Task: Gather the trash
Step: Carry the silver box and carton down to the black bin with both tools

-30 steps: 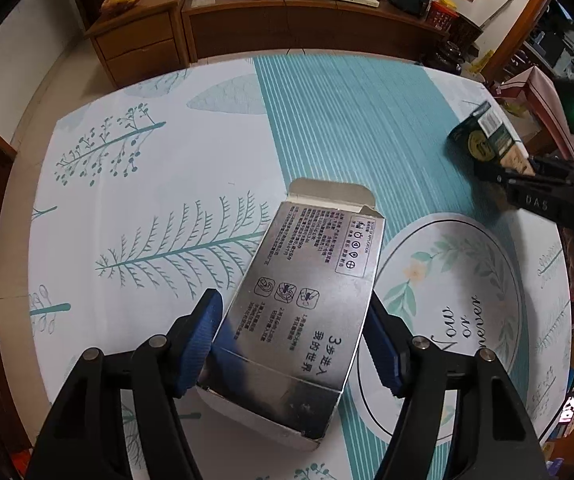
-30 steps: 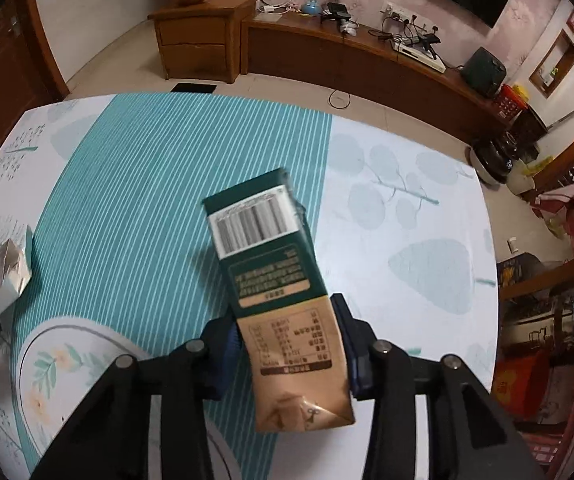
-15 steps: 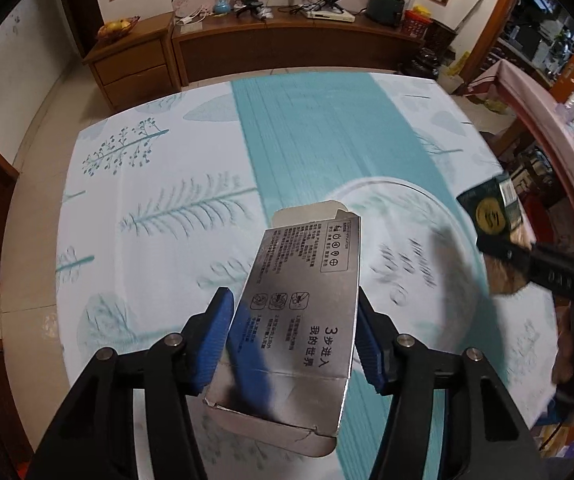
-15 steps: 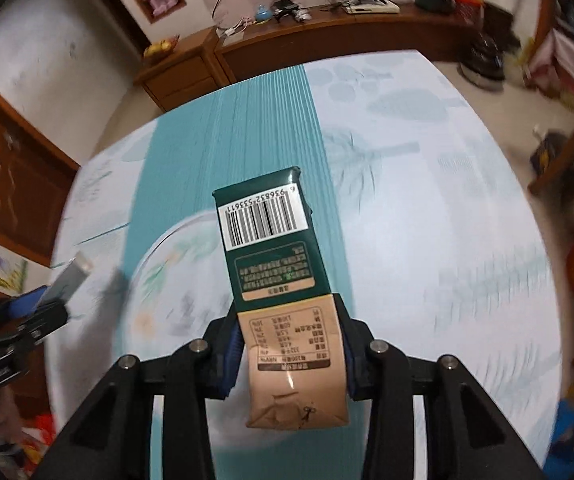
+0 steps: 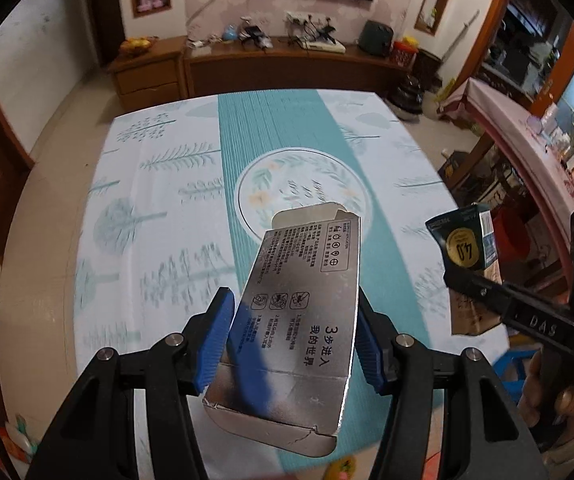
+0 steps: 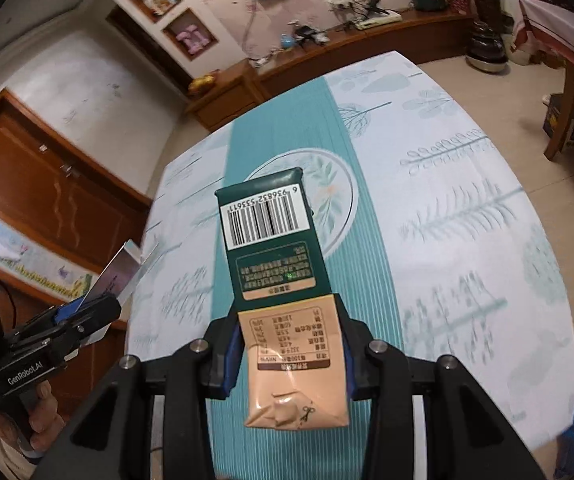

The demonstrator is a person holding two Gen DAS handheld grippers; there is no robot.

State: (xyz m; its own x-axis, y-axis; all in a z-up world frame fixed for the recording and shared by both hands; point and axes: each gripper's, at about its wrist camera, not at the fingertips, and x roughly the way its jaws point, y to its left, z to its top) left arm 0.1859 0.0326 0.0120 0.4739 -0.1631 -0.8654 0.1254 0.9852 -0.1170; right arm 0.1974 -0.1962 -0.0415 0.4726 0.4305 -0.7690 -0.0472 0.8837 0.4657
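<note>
Two pieces of trash are in our grip, one in each gripper, both held in the air above the table (image 5: 159,208).

In our left gripper (image 5: 293,340) sits a silver box (image 5: 299,320), flattened and shiny, with black printed text on its upper face and an open flap at its far end. The blue pads (image 5: 215,340) press against its two long edges, so the jaws are pinching the box across its width, roughly halfway spread. The box tilts forward and down, over the teal stripe of the tablecloth (image 5: 271,128).

In our right gripper (image 6: 291,352) is a carton (image 6: 279,280), dark green on its far half with a white barcode label, tan on its near half with a printed table. The jaws are closed on the tan part, one pad (image 6: 233,354) on each narrow side. The carton points away from us, over the same teal stripe and the round floral print (image 6: 327,200).

From the left wrist view we see the right gripper at the right edge, carton in its jaws, and a hand (image 5: 559,396) under it. From the right wrist view the left gripper shows at the left edge with the silver box edge-on.

A long wooden cabinet (image 5: 287,64) stands beyond the table.
</note>
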